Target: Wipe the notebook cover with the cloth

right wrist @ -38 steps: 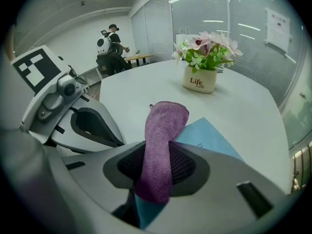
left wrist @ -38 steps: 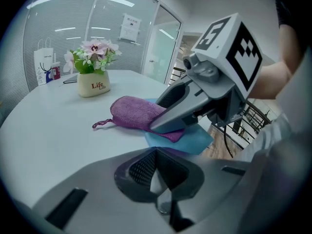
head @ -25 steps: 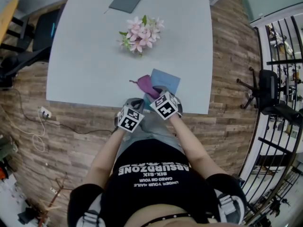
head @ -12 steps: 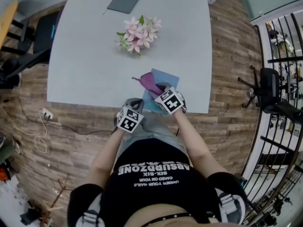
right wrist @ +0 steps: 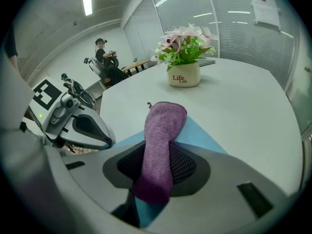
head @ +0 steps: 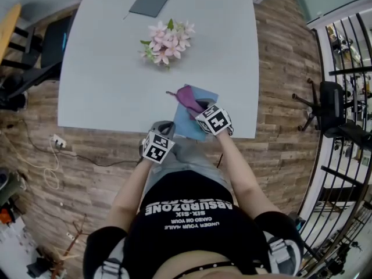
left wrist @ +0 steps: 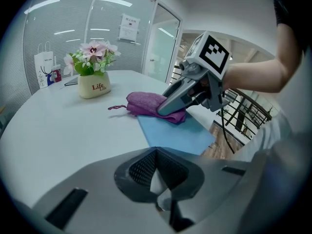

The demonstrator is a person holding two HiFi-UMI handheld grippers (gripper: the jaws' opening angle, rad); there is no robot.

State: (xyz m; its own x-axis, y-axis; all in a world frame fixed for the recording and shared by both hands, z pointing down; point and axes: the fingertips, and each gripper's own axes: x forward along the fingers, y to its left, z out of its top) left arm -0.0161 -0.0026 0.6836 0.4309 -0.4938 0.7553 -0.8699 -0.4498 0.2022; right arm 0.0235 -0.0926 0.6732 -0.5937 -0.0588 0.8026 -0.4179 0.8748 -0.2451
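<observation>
The cloth is held tight in the closed jaws of the right gripper and is laid on the notebook at the near edge of the table. The left gripper is shut with nothing in it. Flowers are seen in a pot mid-table.

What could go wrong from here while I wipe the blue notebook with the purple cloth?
1. The notebook lies by the near edge of the table, and the left tool, shut and empty, is off it. Nothing pins it, so a stroke could push it off the table.
2. The cloth is bunched into a narrow strip in the right tool, so the tool's hard tips may rub the cover.
</observation>
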